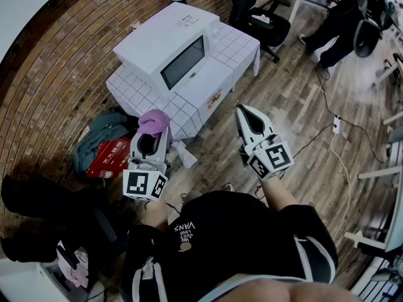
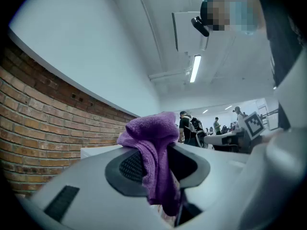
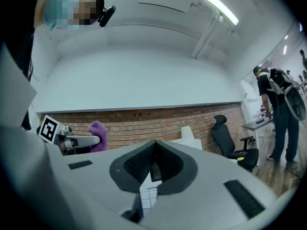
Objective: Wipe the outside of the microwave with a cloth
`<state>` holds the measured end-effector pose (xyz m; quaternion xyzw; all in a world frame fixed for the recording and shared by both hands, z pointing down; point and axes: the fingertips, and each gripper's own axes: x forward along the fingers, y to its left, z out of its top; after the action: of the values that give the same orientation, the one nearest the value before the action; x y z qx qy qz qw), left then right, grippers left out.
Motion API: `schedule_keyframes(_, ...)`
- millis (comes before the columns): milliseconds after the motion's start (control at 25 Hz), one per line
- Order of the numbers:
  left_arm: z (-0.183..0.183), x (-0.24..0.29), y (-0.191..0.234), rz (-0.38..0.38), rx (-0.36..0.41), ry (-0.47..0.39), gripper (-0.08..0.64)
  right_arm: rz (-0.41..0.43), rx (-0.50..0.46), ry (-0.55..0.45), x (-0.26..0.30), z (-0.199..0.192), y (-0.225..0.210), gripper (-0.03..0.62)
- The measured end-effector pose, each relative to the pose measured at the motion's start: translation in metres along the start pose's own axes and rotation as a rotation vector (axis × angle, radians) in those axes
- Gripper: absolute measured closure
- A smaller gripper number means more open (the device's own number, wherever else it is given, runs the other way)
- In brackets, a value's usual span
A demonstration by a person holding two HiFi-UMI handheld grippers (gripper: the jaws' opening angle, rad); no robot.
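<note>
A white microwave (image 1: 165,48) stands on a low table (image 1: 234,43) covered in a white grid pattern, against the brick wall. My left gripper (image 1: 153,131) is held in front of the table, below the microwave, and is shut on a purple cloth (image 1: 155,121). In the left gripper view the purple cloth (image 2: 149,128) bunches over the tips of the left gripper (image 2: 160,145) and hangs down between the jaws. My right gripper (image 1: 243,110) hovers to the right of the table corner. In the right gripper view, the right gripper (image 3: 154,146) has its jaws together on nothing.
A red bag (image 1: 108,158) and a grey-green bundle (image 1: 101,133) lie on the floor left of the table. A black office chair (image 1: 269,21) and a person (image 1: 340,17) are behind. A cable and power strip (image 1: 335,124) cross the wooden floor at right.
</note>
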<state>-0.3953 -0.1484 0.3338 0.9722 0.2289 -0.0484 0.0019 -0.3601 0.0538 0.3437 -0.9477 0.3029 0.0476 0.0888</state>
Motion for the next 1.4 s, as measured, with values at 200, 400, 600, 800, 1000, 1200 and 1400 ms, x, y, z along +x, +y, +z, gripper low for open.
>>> schedule_keyframes(200,-0.003,0.015,-0.003,0.022,0.011,-0.005,0.43,0.03,0.006,-0.002,0.009,0.0,-0.02,0.592)
schedule_keyframes(400,-0.011,0.03,0.013,0.071,0.004,0.014,0.43,0.072,0.023,0.015,0.027,-0.003,-0.032,0.592)
schedule_keyframes(600,-0.02,0.06,0.051,0.123,0.004,0.02,0.43,0.094,0.017,0.033,0.066,-0.008,-0.052,0.592)
schedule_keyframes(800,-0.024,0.097,0.096,0.159,0.001,0.021,0.43,0.106,0.005,0.048,0.116,-0.007,-0.076,0.592)
schedule_keyframes(1000,-0.028,0.127,0.144,0.191,0.005,0.027,0.43,0.129,0.004,0.074,0.175,-0.013,-0.091,0.592)
schedule_keyframes(1200,-0.027,0.144,0.186,0.21,0.042,0.042,0.43,0.14,-0.026,0.077,0.223,-0.014,-0.093,0.592)
schedule_keyframes(1400,-0.025,0.146,0.223,0.258,0.097,0.072,0.43,0.144,-0.014,0.06,0.259,-0.01,-0.098,0.592)
